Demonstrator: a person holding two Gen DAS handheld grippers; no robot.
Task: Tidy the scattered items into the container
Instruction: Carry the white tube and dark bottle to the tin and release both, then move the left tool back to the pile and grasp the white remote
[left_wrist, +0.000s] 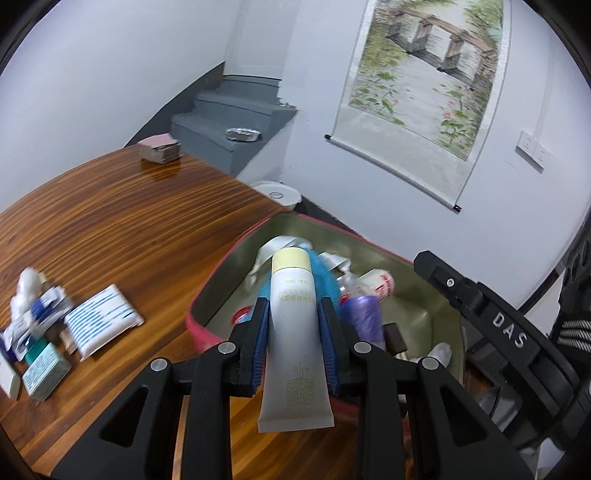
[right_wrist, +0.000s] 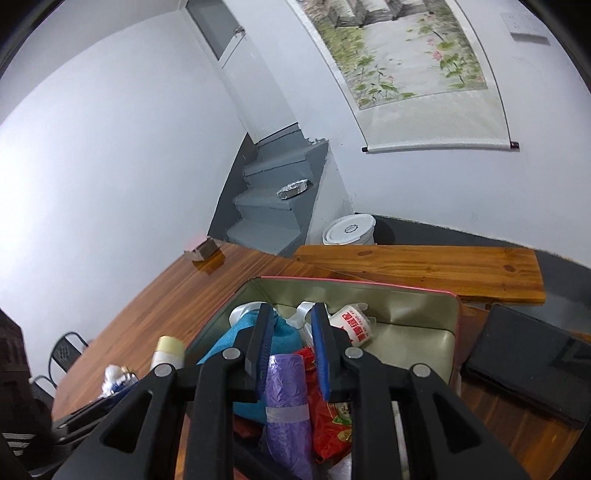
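Note:
My left gripper (left_wrist: 293, 301) is shut on a white tube (left_wrist: 291, 350) with a pale yellow cap. It holds the tube over the near edge of the red tin (left_wrist: 192, 321). The tin (right_wrist: 406, 314) holds a blue mesh sponge (right_wrist: 255, 332), a red packet (right_wrist: 328, 417) and a white bottle with red print (right_wrist: 354, 321). My right gripper (right_wrist: 291, 308) hangs over the tin, its jaws narrow and shut on a purple roll (right_wrist: 286, 398). On the table to the left lie a blue-striped white packet (left_wrist: 103, 317), a green box (left_wrist: 46, 369) and small sachets (left_wrist: 40, 314).
A stack of pink cards (left_wrist: 160, 147) sits at the table's far end. Behind the tin runs a wooden bench (right_wrist: 424, 266), with a white bucket (right_wrist: 349, 229) on the floor. A black case (right_wrist: 528, 369) lies right of the tin. Grey stairs rise beyond.

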